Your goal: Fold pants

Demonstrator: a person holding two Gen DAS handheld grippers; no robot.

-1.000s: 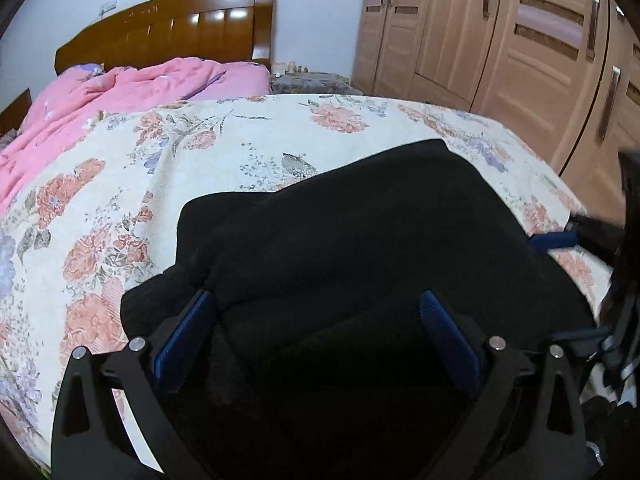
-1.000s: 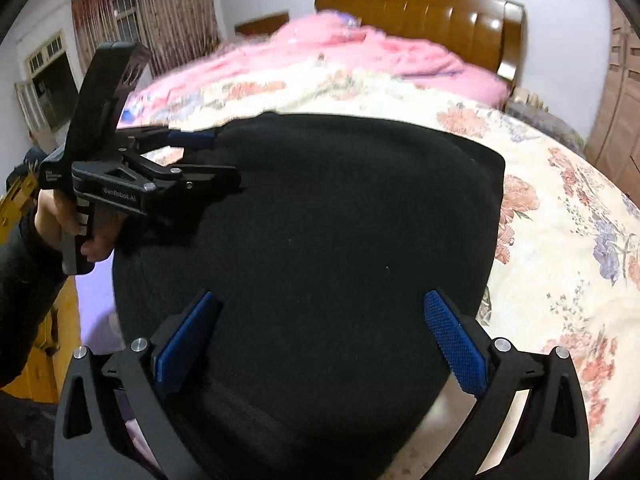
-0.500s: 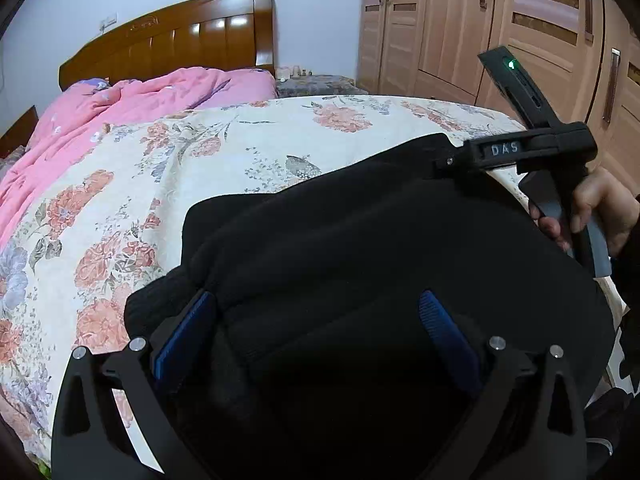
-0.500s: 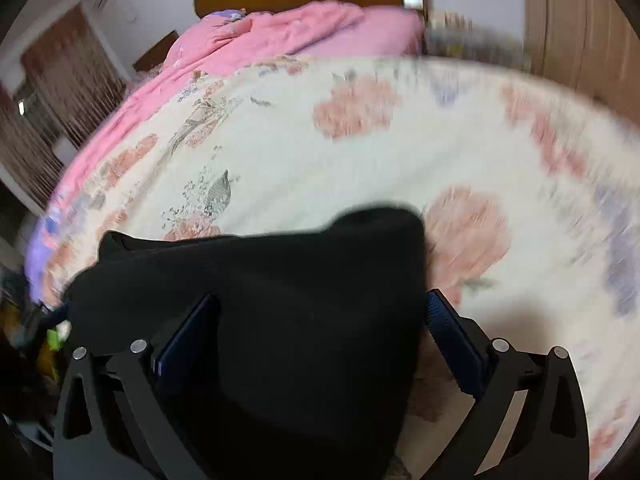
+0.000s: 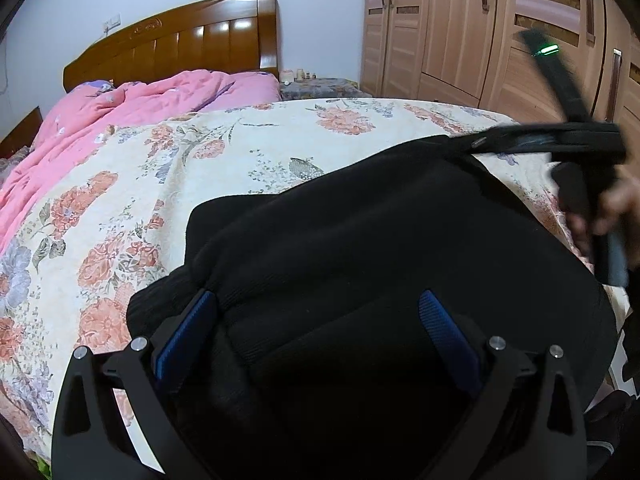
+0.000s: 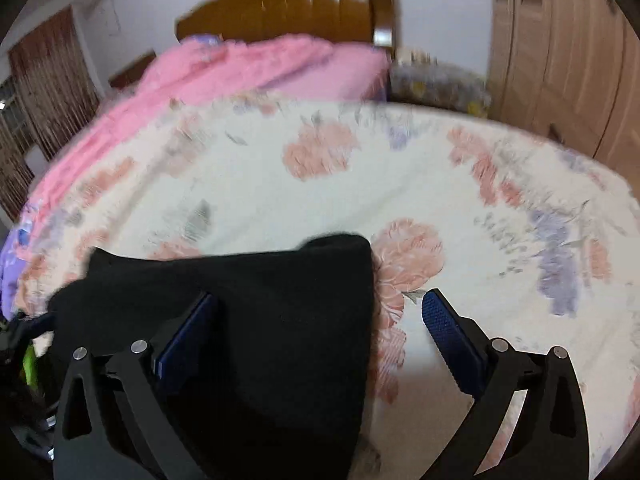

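The black pants point(image 5: 380, 248) are lying bunched at the near edge of the flowered bed point(image 5: 248, 148). The left gripper point(image 5: 316, 332) and right gripper point(image 6: 320, 320) are both hanging open over them, probably lining up a grasp for folding.

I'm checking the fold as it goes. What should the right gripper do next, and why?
Probably ease left and close on the pants' right edge. The right gripper is open, straddling that edge, one jaw over cloth and the other over the floral sheet, nothing pinched. The left gripper is open too.
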